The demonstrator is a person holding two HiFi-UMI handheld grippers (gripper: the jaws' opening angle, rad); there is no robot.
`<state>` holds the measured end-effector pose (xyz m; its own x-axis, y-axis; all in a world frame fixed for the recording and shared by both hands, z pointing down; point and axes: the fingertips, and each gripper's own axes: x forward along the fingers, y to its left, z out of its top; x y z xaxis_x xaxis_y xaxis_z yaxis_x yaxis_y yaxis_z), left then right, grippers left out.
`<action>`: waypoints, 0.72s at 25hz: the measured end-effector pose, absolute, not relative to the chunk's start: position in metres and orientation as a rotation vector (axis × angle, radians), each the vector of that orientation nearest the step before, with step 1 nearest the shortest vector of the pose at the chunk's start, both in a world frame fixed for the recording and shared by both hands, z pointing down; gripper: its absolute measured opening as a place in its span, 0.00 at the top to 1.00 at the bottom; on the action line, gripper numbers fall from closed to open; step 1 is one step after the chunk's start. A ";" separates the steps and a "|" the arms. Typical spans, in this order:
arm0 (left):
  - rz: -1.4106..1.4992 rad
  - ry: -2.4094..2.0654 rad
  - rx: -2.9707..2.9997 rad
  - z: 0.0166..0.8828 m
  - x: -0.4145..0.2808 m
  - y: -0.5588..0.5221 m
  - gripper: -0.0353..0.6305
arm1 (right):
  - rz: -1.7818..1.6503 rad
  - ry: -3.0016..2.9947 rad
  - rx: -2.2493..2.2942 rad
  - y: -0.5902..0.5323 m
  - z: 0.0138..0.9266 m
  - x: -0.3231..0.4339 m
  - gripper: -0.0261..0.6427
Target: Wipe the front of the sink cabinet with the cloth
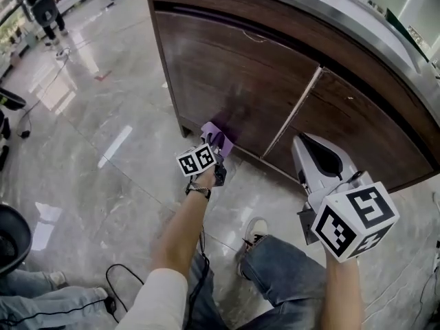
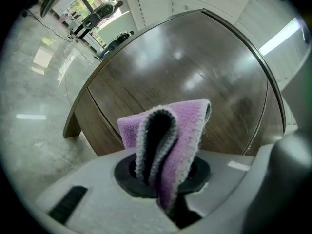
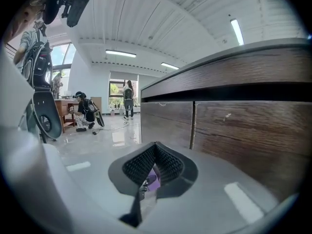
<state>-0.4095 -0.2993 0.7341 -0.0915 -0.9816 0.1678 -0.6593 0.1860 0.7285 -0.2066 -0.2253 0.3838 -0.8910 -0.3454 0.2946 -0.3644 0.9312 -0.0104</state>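
Note:
The purple cloth [image 1: 218, 135] is pressed low against the dark wood cabinet front [image 1: 234, 74], near its bottom edge. My left gripper [image 1: 214, 148] is shut on the cloth. In the left gripper view the cloth [image 2: 183, 130] stands folded up out of the jaws of that gripper [image 2: 163, 182], with the cabinet door [image 2: 195, 67] just beyond it. My right gripper [image 1: 301, 141] hovers to the right, in front of the right-hand door and apart from it. Its ribbed pads [image 3: 165, 164] meet at the tip of the gripper [image 3: 155, 149], with nothing held.
A pale seam [image 1: 295, 112] divides the two doors beneath a grey countertop [image 1: 344, 12]. The person's shoe [image 1: 256, 231] rests on the glossy tile floor below the cabinet. A cable [image 1: 117, 280] and a black round object [image 1: 10, 236] lie at left. People [image 3: 87, 112] are far off.

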 end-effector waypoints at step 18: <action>-0.133 -1.992 2.039 0.595 -0.316 -0.271 0.87 | 0.030 -2.776 0.769 -0.248 0.379 -0.171 0.95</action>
<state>-0.3158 -0.2714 0.5949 0.0415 -0.9903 0.1328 -0.9637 -0.0046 0.2669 -0.1706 -0.2483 0.3788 -0.8261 -0.5032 0.2537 -0.5086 0.8596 0.0490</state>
